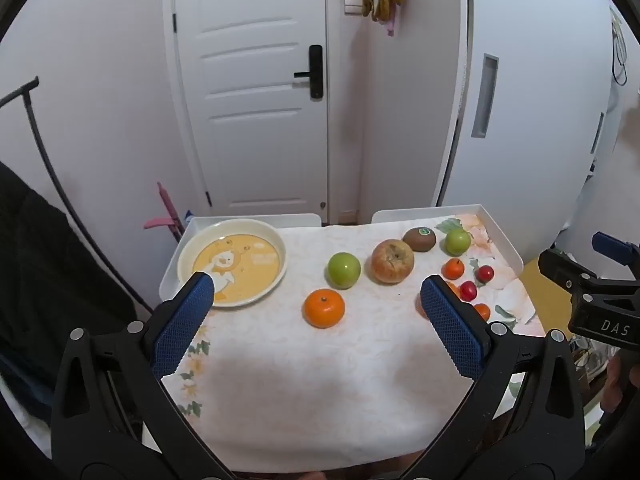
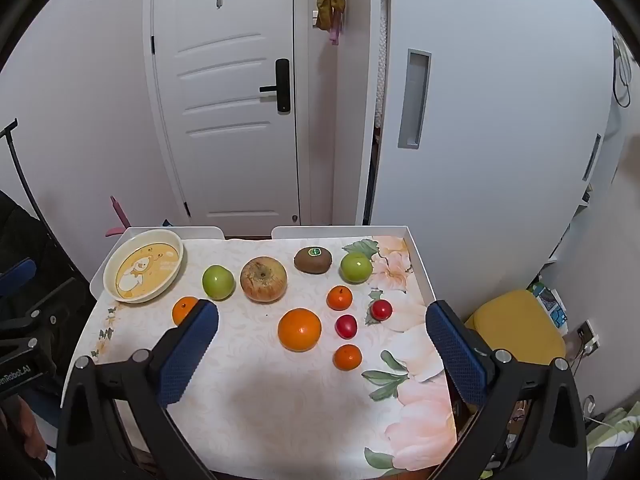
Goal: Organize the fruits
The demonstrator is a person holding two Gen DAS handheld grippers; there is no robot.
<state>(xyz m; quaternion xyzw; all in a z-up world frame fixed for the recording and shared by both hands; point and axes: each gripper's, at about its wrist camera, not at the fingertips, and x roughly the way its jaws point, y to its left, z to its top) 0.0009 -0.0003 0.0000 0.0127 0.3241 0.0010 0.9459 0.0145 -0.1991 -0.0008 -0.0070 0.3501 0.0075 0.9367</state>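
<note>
Hovering wide open and empty, left tool [image 1: 316, 288] and right tool [image 2: 322, 316] face smooth round fruits scattered on the floral-clothed surface [image 2: 280, 400] beside a cream cartoon-printed plate [image 2: 116, 284]; the firm, roll-prone large orange [image 2: 299, 329] likely wants gripping across its middle

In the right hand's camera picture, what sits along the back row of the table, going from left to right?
Plate → green apple → big russet apple → kiwi → second green apple.
</note>
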